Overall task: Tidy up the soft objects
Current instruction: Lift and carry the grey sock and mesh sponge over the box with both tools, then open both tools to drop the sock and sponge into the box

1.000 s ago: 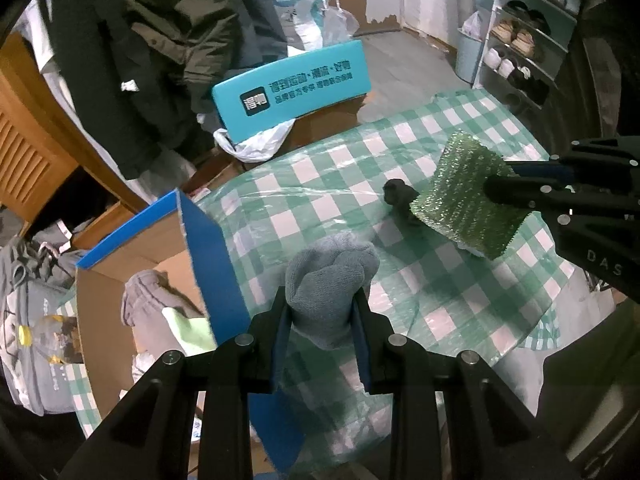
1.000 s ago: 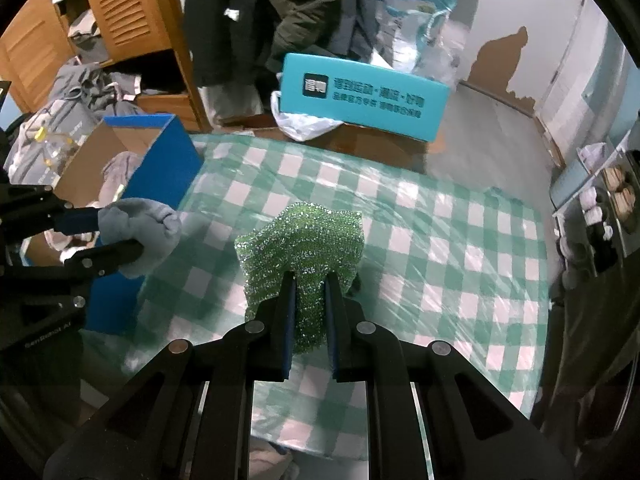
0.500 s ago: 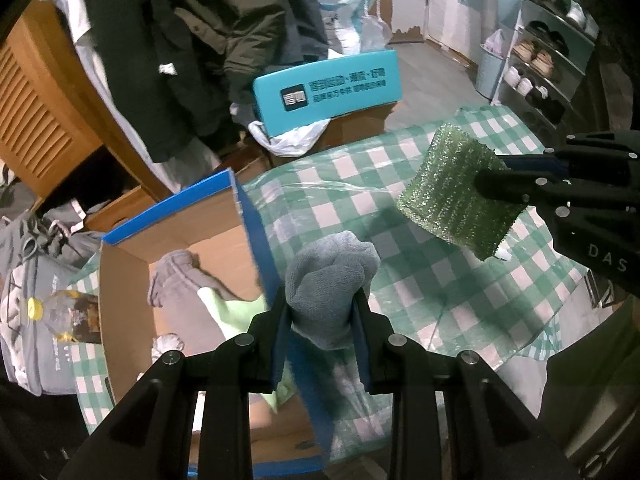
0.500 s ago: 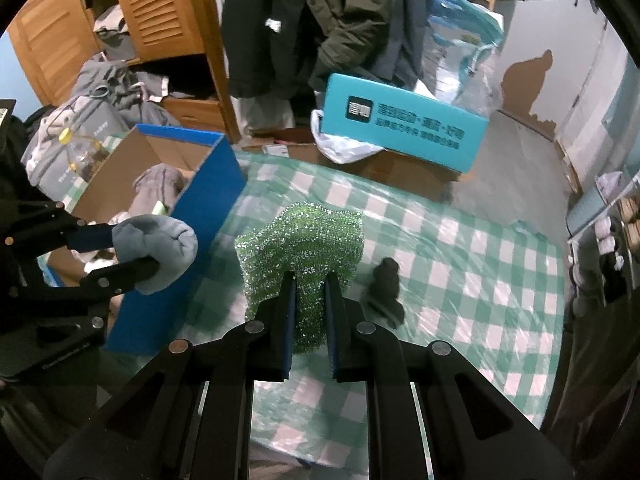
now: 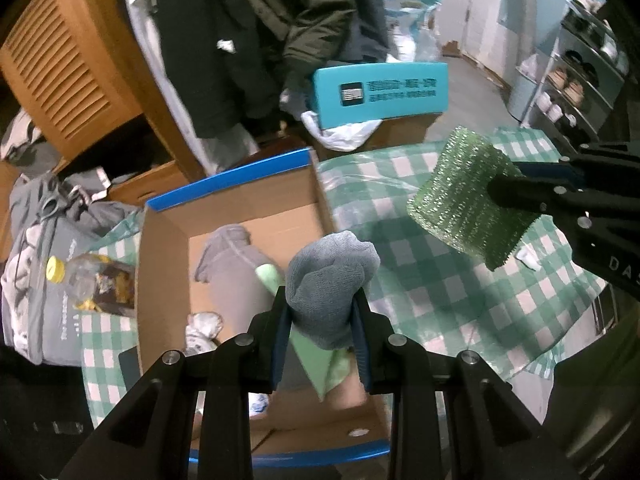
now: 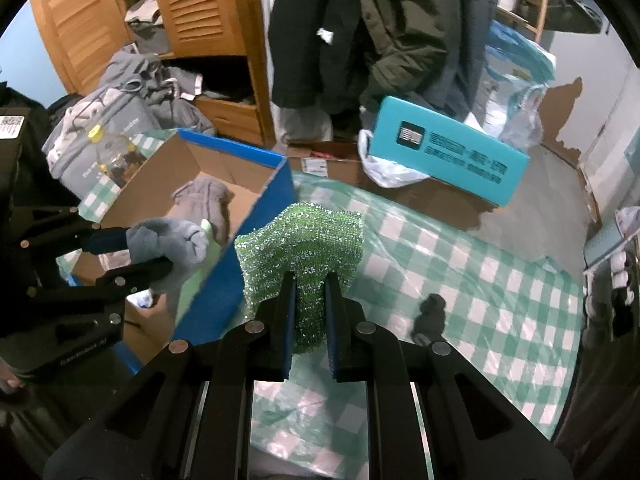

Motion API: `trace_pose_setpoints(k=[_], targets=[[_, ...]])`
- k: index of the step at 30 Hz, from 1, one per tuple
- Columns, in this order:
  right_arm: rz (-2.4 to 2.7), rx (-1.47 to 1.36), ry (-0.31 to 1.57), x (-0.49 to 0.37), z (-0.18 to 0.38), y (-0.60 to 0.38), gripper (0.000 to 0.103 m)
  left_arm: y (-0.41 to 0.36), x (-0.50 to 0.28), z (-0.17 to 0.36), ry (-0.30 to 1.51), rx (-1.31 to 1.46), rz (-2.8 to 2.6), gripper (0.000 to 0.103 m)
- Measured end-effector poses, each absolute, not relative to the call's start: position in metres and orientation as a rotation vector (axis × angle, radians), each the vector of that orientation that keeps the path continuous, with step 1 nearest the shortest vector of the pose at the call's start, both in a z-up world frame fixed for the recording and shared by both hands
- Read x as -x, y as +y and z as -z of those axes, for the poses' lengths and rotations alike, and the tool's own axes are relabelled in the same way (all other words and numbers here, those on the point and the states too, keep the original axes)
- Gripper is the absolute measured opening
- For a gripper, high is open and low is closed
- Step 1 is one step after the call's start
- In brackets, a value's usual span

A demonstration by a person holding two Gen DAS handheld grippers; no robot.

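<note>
left gripper (image 5: 320,332) jaws pinch a grey sock (image 5: 330,280) over the open box (image 5: 224,200) — likely set to drop it in. right gripper (image 6: 310,320) jaws clamp a green scourer (image 6: 304,244) above the checked surface (image 6: 480,300), beside the box — probably next.

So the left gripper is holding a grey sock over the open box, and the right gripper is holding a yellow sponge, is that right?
Nearly. The left gripper does hold the grey sock over the open box, but what the right gripper holds is a sparkly green scrubbing cloth, not a yellow sponge. The right wrist view shows it plainly.
</note>
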State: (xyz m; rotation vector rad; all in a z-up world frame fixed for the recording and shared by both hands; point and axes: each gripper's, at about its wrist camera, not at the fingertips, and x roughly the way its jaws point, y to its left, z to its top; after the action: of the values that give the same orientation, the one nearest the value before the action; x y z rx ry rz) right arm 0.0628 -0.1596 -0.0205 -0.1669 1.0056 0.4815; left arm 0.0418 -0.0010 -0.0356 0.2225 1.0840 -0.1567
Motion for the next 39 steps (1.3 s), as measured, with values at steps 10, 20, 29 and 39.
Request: trace_pose_setpoints(k=[10,20,29,39], targets=[[-0.546,0.207,1.007,-0.066,0.020,-0.110,0.011,0.039,-0.040,0.041,1.097,-0.182,0.095,0.029],[-0.596,0.252,1.012,-0.066,0.023,-0.066,0.011,0.075,-0.039,0.048,1.113,-0.152,0.038,0.029],[-0.628,0.283,1.022,-0.070,0.029,-0.036,0.011,0.097,-0.039,0.053,1.124,-0.129,0.011,0.029],[-0.652,0.310,1.048,-0.074,0.041,-0.012,0.011,0.115,-0.041,0.064,1.155,-0.100,-0.019,0.029]])
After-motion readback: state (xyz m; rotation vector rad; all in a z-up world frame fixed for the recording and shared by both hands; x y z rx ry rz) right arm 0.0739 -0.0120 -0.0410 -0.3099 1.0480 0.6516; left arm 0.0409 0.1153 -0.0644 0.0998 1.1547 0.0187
